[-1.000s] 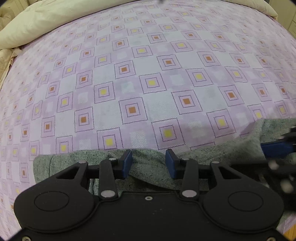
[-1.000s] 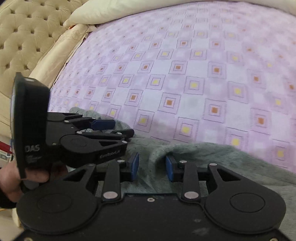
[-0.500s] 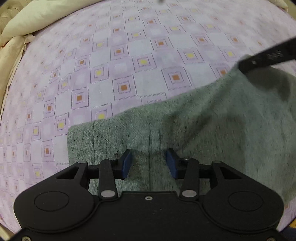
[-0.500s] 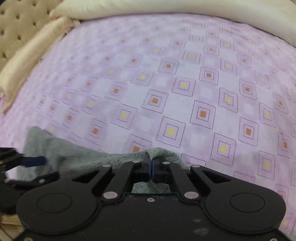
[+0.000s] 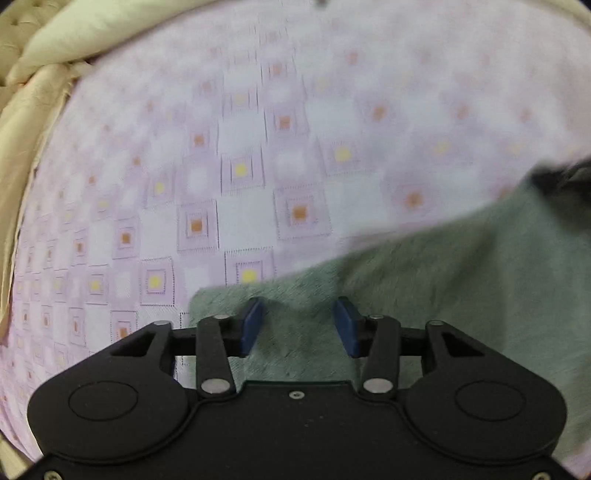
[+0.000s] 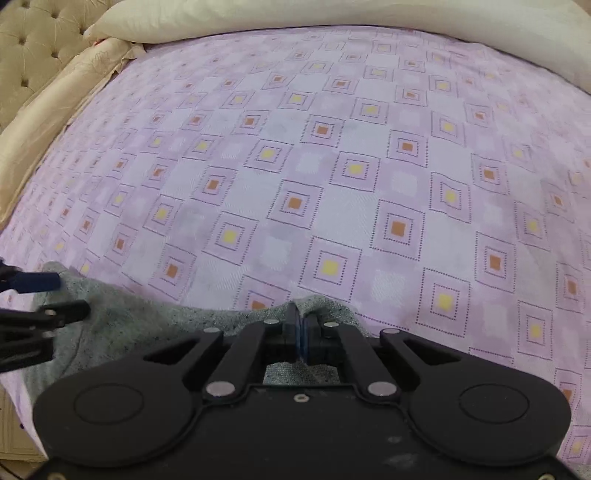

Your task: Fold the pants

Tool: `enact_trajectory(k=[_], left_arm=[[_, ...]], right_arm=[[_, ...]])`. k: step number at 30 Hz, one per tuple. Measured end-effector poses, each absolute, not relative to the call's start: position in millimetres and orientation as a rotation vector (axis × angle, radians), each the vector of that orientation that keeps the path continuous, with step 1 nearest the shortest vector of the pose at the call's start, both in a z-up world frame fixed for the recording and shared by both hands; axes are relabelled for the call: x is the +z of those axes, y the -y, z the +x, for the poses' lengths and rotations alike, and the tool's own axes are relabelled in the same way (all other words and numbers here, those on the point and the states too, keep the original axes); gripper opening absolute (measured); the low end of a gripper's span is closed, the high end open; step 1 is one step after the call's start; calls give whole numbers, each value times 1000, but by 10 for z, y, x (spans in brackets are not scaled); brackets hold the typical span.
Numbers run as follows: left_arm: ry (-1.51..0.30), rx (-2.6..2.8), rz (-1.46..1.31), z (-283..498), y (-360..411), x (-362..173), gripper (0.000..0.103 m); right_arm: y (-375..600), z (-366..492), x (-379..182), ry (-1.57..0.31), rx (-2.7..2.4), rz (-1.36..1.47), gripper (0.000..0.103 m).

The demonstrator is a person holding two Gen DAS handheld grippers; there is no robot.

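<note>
The grey-green knitted pants [image 5: 461, 280] are spread on the bed's lilac sheet patterned with yellow and orange squares [image 6: 332, 166], at its near edge. In the left wrist view, the cloth is seen under and beyond the left gripper [image 5: 300, 325]; its left edge lies just outside the left blue pad. The left gripper's jaws are held apart, having just been opening, with the fabric lying flat in the gap and pressed by neither pad. The picture is blurred, so the weave cannot be made out.

In the right wrist view, the right gripper [image 6: 300, 332] is closed tight on a raised pinch of the pants' far edge [image 6: 317, 304], and the blue pads are brought together with cloth between them. From there the cloth is seen running left to the left gripper's fingers [image 6: 40, 282], found at the frame's left edge.

Cream pillows [image 6: 295, 14] and a tufted beige headboard [image 6: 33, 44] are noted past the sheet.
</note>
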State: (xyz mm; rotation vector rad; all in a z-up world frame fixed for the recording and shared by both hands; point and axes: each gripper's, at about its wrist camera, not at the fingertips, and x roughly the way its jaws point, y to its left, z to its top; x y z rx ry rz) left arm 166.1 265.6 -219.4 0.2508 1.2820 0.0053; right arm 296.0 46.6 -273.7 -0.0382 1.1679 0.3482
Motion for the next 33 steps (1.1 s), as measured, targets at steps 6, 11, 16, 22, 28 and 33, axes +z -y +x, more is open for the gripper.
enact_trajectory(k=[6, 11, 16, 22, 28, 33], left_arm=[[-1351, 52, 189, 1831, -2664, -2107, 49], [-1334, 72, 123, 1665, -2643, -1773, 45], [-1442, 29, 99, 1384, -2577, -1940, 46], [-1455, 12, 186, 1210, -2514, -2151, 46], [-1471, 18, 146, 1277, -2599, -2182, 46], [-1468, 25, 164, 1341, -2569, -2241, 46]], right_arm=[[-475, 3003, -2766, -1175, 341, -50, 2], [-447, 2968, -2729, -1167, 339, -42, 2], [-444, 2989, -2747, -1171, 336, -27, 2], [-459, 3003, -2751, -1173, 339, -40, 2], [-404, 2977, -2703, -1151, 338, -22, 6], [-240, 2877, -2468, -1056, 349, 15, 18]])
